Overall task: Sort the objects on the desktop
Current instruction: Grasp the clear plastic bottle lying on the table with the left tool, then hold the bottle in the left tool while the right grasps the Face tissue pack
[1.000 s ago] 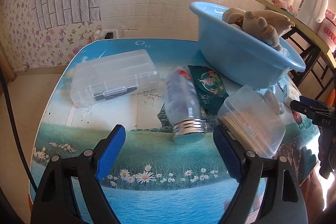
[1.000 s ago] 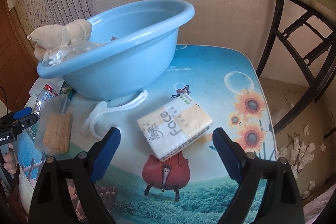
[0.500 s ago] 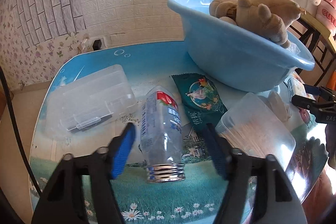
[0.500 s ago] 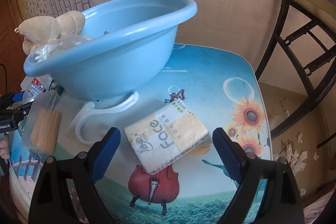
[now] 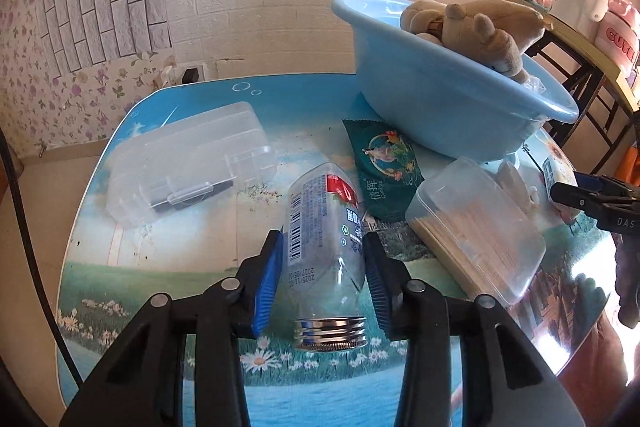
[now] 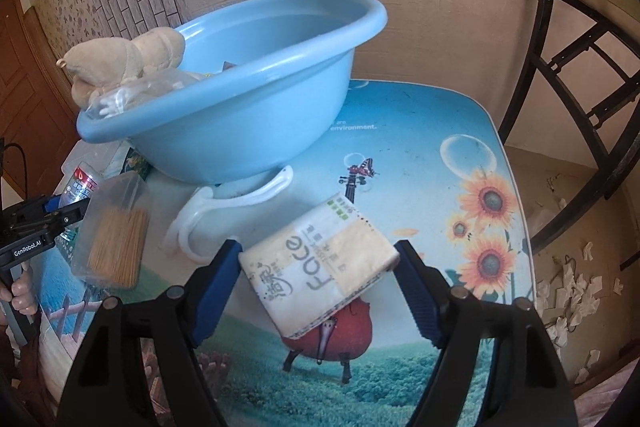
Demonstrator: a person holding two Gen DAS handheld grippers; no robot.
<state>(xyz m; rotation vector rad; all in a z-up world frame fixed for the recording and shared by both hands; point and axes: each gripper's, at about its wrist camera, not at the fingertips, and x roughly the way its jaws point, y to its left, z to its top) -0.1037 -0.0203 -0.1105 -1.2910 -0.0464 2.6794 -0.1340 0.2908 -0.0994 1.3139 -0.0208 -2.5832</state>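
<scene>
A clear plastic bottle [image 5: 320, 219] with a red label lies on the table, its threaded mouth toward the camera. My left gripper [image 5: 322, 243] has its jaws closing, and both blue pads touch the bottle's sides. In the right wrist view a tissue pack [image 6: 320, 267] marked "Face" lies flat and at an angle between the fingers of my right gripper [image 6: 316, 251]. Those jaws are closing too, with the pads at the pack's two corners and no squeeze showing. A blue basin [image 5: 440, 115] behind holds a beige plush toy [image 5: 472, 23].
A clear box of toothpicks [image 5: 476, 227] lies right of the bottle, and a green snack packet [image 5: 384, 163] behind it. A clear lidded case [image 5: 188, 163] sits at the left. A white plastic hook [image 6: 224, 203] lies under the basin's rim. A dark chair frame [image 6: 580, 67] stands past the table's right edge.
My left gripper went from wide open to closed in around the bottle. My right gripper's fingers narrowed until they reach the tissue pack's corners.
</scene>
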